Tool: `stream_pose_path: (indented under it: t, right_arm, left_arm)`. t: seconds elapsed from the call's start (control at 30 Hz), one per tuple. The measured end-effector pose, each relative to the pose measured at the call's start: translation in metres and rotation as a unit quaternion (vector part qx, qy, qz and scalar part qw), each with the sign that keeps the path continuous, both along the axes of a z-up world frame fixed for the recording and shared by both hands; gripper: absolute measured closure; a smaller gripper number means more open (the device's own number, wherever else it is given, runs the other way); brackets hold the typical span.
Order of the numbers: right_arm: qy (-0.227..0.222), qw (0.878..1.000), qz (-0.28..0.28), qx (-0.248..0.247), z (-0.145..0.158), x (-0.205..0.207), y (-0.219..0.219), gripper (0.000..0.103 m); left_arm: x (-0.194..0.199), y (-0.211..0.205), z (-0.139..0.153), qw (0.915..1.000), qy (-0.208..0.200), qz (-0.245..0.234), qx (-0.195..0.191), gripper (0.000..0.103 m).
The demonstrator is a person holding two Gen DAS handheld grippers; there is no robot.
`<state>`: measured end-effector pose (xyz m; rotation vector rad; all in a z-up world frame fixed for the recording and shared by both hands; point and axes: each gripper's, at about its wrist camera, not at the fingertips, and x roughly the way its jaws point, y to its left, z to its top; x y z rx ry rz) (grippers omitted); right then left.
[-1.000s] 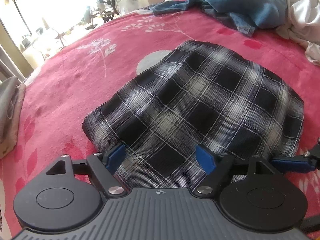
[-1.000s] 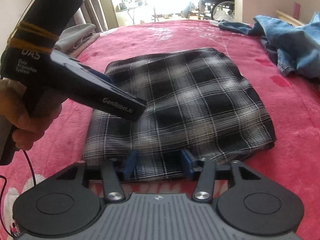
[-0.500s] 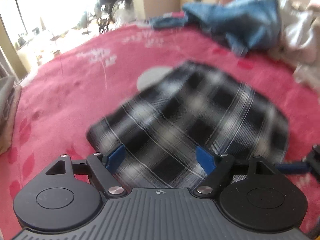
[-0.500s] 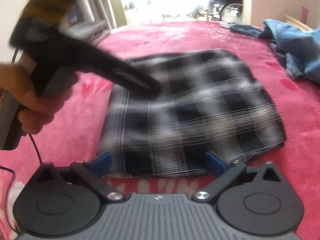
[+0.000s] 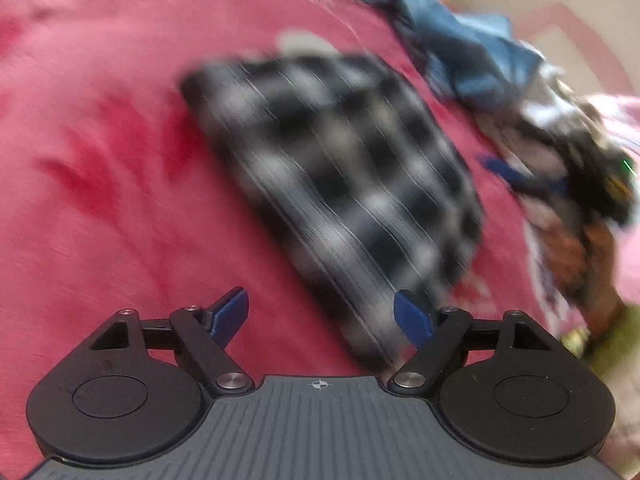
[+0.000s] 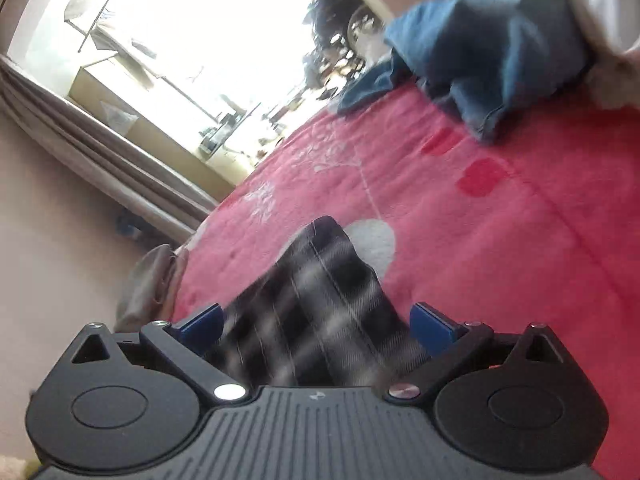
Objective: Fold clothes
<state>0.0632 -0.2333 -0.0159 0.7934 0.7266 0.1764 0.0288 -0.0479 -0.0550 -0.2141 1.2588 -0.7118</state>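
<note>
Left wrist view: your left gripper (image 5: pixel 321 312) has its jaws spread wide, gripping nothing, above the near corner of the folded plaid shirt (image 5: pixel 340 184) on the red bed cover (image 5: pixel 100 200). Your right gripper (image 6: pixel 316 326) is fully spread and empty over the shirt's end; blue denim clothes (image 6: pixel 492 36) lie well beyond.

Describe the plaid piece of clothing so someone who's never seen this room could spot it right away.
Start at the pink blanket that covers the bed. Near its middle lies the folded plaid garment, flat and roughly rectangular. It is the only black, grey and white checked item; the blue denim clothes heaped further back are plain and crumpled, not folded.
</note>
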Motion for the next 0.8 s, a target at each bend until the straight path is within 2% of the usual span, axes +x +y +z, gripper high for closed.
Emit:
stream_pose_path:
  t: [0.17,0.27,0.4,0.47,0.53,0.63,0.8]
  right_arm:
    - [0.026,0.998,0.03,0.044,-0.028,0.046,-0.011,0.003]
    - [0.049,0.997,0.033,0.055,-0.049,0.065,-0.012,0.003]
    - [0.047,0.994,0.067,0.072,-0.054,0.06,-0.007,0.003]
    - [0.056,0.991,0.106,0.063,-0.054,0.053,0.003,0.003]
    - [0.067,0.986,0.143,0.055,-0.052,0.044,0.015,0.003]
    - [0.072,0.981,0.174,0.042,-0.05,0.032,0.029,0.003]
    - [0.073,0.981,0.155,0.085,-0.058,0.037,0.025,0.002]
  left_arm:
    - [-0.001,-0.018,-0.012,0.9999,0.008,-0.013,-0.003,0.024]
    - [0.003,-0.013,-0.019,0.9992,0.026,0.009,-0.03,0.024]
    - [0.002,-0.008,-0.022,0.9986,0.027,0.016,-0.043,0.03]
    - [0.001,-0.01,-0.021,0.9989,0.018,0.008,-0.042,0.043]
    - [0.0,-0.013,-0.023,0.9986,0.024,-0.002,-0.048,0.049]
    - [0.006,-0.021,-0.027,0.9979,0.037,-0.005,-0.053,0.05]
    - [0.009,-0.026,-0.033,0.9974,0.039,0.006,-0.06,0.05]
